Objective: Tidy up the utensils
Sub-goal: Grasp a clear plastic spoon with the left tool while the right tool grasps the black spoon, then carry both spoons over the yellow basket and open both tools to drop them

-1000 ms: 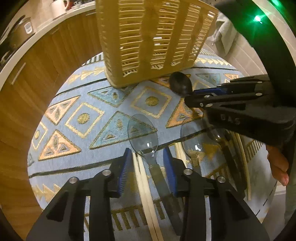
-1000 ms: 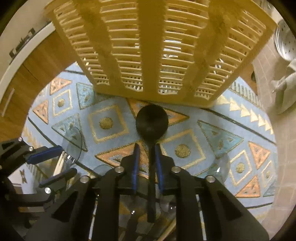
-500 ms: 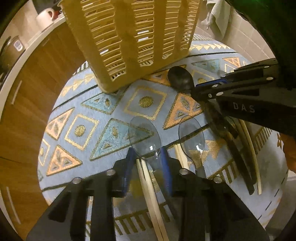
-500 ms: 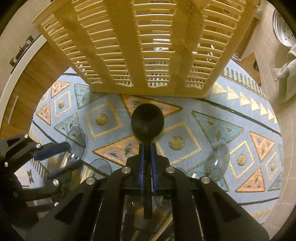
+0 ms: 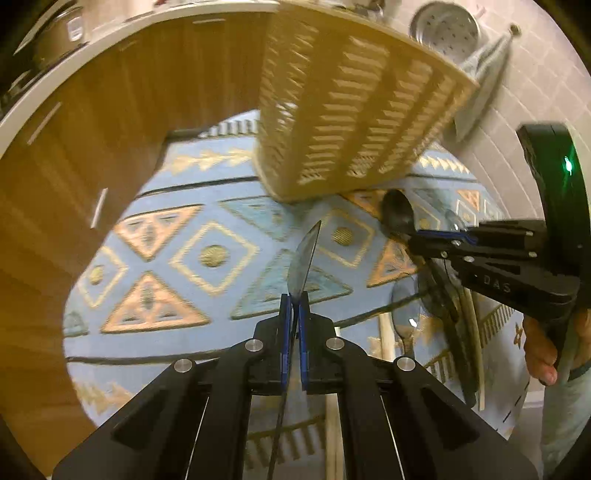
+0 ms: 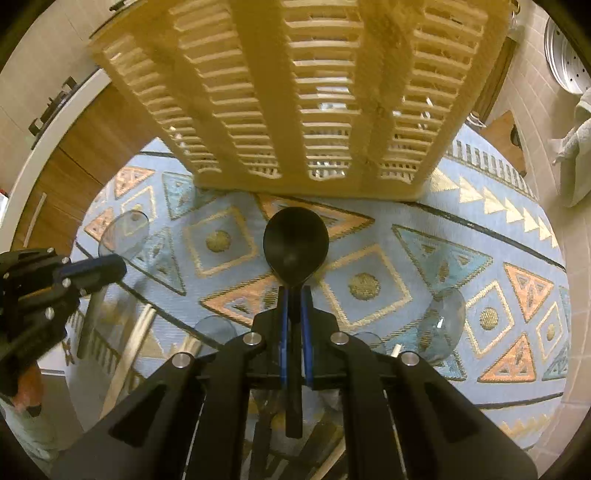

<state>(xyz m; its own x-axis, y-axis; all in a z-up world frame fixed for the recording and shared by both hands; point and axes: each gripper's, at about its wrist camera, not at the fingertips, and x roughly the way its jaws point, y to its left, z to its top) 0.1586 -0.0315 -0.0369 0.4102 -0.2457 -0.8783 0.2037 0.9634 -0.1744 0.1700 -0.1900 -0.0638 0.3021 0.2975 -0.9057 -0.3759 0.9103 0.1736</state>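
My left gripper (image 5: pixel 292 306) is shut on a clear plastic spoon (image 5: pixel 303 258), held edge-on above the patterned blue mat (image 5: pixel 207 254). The same spoon's bowl shows at the left of the right wrist view (image 6: pixel 123 233). My right gripper (image 6: pixel 294 299) is shut on a black spoon (image 6: pixel 295 243), bowl pointing at the slatted cream utensil basket (image 6: pixel 295 96). The left wrist view shows the right gripper (image 5: pixel 439 236) with the black spoon (image 5: pixel 397 216) near the basket's base (image 5: pixel 354 110).
More clear spoons (image 6: pixel 443 321) and wooden chopsticks (image 6: pixel 125 362) lie on the mat near me. Wooden cabinets (image 5: pixel 92 129) rise behind the mat at left. A tiled wall with a metal strainer (image 5: pixel 443 26) and a hanging cloth stands at right.
My left gripper closed on the clear spoon, lifted it off the mat and turned it edge-on. My right gripper stayed shut on the black spoon and edged closer to the basket.
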